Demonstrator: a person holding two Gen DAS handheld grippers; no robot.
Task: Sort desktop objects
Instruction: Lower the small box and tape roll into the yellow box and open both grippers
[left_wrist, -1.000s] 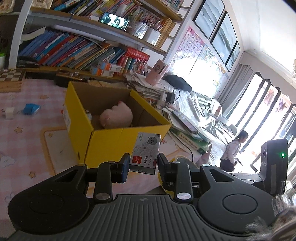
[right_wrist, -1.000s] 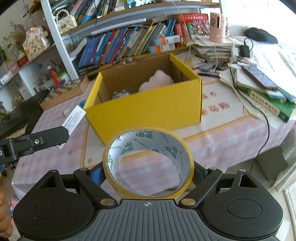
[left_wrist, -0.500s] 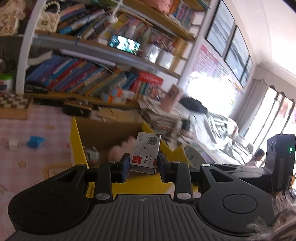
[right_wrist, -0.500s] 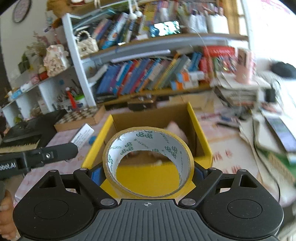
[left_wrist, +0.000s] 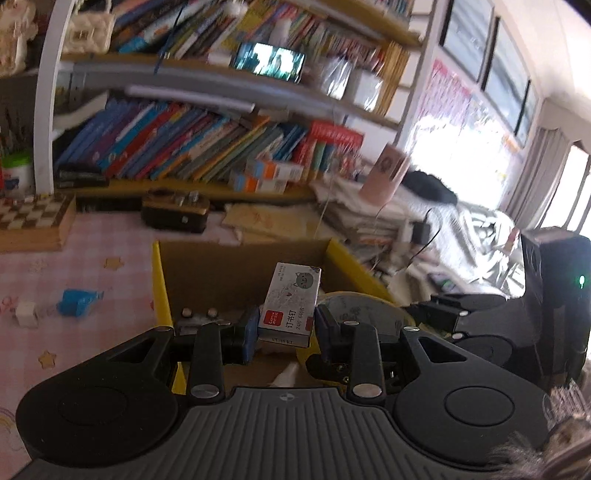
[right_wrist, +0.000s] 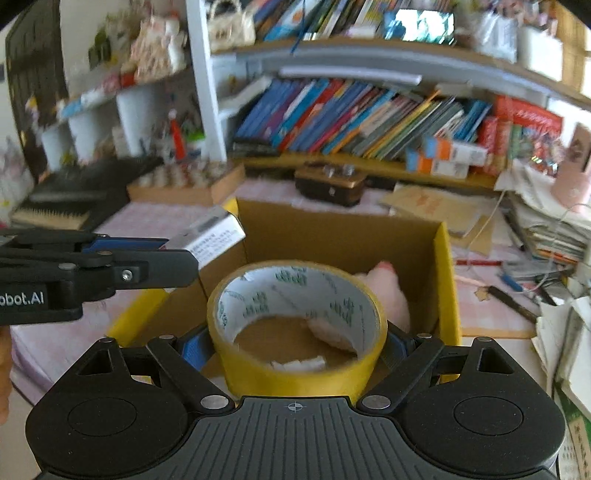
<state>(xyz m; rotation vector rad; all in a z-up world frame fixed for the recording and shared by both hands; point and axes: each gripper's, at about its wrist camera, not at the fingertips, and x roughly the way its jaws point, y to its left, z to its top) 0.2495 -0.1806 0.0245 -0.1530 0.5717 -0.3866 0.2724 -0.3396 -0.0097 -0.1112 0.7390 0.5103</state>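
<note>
Yellow cardboard makes up the one open box (right_wrist: 448, 280) on my counter (left_wrist: 92, 258), brown on the inside, and it sits under both of my tools. Going left to right in the right wrist view, my left tool (right_wrist: 207, 243) reaches in from the left edge, pressed tight on one small white staple box (right_wrist: 212, 236) that hangs above the box's left wall. In the left wrist view that staple box (left_wrist: 290, 302) stands upright between the blue pads (left_wrist: 251, 328). In the middle, my right tool (right_wrist: 297, 343) is spread wide yet clamps one roll of yellow tape (right_wrist: 295, 373) by its outer sides, held over the box opening. Through and just right of the roll I see one pink soft toy (right_wrist: 391, 291) lying on the box floor. In the left wrist view, something small with two pale knobs (left_wrist: 197, 315) lies in the box too; I cannot tell what it is. Out on the counter lie one blue item (left_wrist: 77, 301) and one white cube (left_wrist: 26, 314).
</note>
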